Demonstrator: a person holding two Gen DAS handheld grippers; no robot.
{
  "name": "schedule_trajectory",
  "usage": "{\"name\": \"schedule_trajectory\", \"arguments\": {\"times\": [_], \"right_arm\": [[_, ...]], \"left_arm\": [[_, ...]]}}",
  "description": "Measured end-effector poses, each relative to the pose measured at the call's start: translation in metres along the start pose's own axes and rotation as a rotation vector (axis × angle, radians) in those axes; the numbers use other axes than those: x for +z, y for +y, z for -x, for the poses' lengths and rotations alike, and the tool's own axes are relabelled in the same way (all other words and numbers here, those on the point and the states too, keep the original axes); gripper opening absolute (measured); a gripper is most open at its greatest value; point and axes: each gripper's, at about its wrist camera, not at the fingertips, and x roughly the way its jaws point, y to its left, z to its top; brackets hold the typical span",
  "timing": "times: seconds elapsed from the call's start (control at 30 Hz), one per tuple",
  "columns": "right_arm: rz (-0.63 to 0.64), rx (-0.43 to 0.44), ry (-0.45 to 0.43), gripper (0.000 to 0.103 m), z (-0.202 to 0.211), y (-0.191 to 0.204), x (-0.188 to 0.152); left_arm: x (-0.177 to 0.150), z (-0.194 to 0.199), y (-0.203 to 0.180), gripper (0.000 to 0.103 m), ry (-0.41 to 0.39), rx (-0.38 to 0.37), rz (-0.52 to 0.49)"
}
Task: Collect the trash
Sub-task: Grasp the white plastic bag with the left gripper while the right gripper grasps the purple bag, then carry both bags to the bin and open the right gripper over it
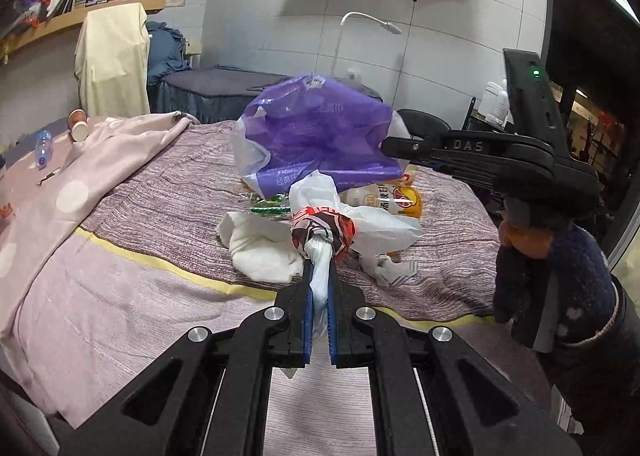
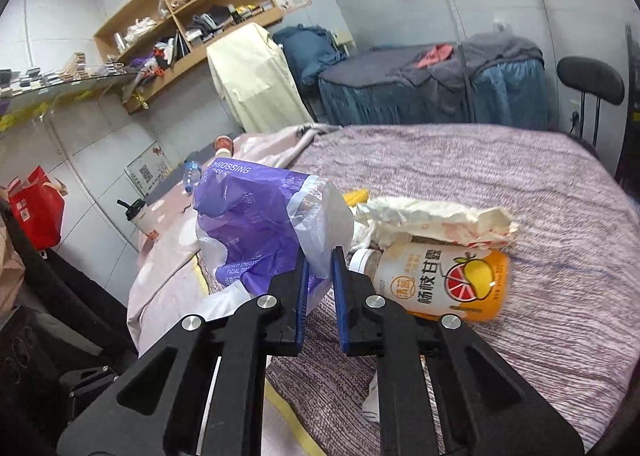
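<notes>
My left gripper (image 1: 319,270) is shut on a white plastic bag with a red print (image 1: 322,234), held just above the bed. My right gripper (image 2: 319,256) is shut on the edge of a purple and clear plastic bag (image 2: 256,219) and holds it up; it shows from the side in the left wrist view (image 1: 386,145), with the purple bag (image 1: 320,127) hanging from it. An orange drink bottle (image 2: 440,280) lies on the bed beside crumpled white paper (image 2: 432,217). White tissue (image 1: 260,244) and a green wrapper (image 1: 272,205) lie near the held white bag.
The bed has a purple striped cover (image 1: 160,207) and a pink blanket (image 1: 60,191). A paper cup (image 1: 78,125) and a clear bottle (image 1: 43,149) lie at its far left. A chair (image 2: 590,83) stands at the far side. A red bag (image 2: 36,207) stands on the floor.
</notes>
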Motion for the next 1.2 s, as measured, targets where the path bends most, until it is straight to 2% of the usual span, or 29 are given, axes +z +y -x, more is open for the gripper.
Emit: {"name": "schedule_trajectory", "arguments": {"times": [0.33,0.47,0.63,0.93,1.1,1.2], "right_arm": [[-0.015,-0.087,-0.165,0.013,0.091,-0.028,-0.013],[-0.048,-0.162,-0.216,0.013,0.13,-0.055,-0.024],[-0.12,-0.306,-0.266,0.013,0.186,-0.104,-0.044],[-0.278,-0.57,-0.245,0.013,0.256,-0.194,-0.101],[-0.307,-0.71,-0.174,0.013,0.266,-0.224,-0.132],[-0.316,-0.75,-0.128,0.013,0.265,-0.238,-0.147]], "left_arm": [[0.0,0.012,-0.039,0.006,-0.027,-0.059,-0.03],[-0.001,0.01,-0.06,0.006,-0.029,-0.101,-0.048],[-0.001,0.004,-0.089,0.006,-0.021,-0.165,-0.069],[-0.002,-0.011,-0.142,0.006,0.005,-0.277,-0.129],[-0.003,-0.018,-0.168,0.006,0.025,-0.329,-0.164],[-0.006,-0.025,-0.185,0.006,0.047,-0.356,-0.181]]}}
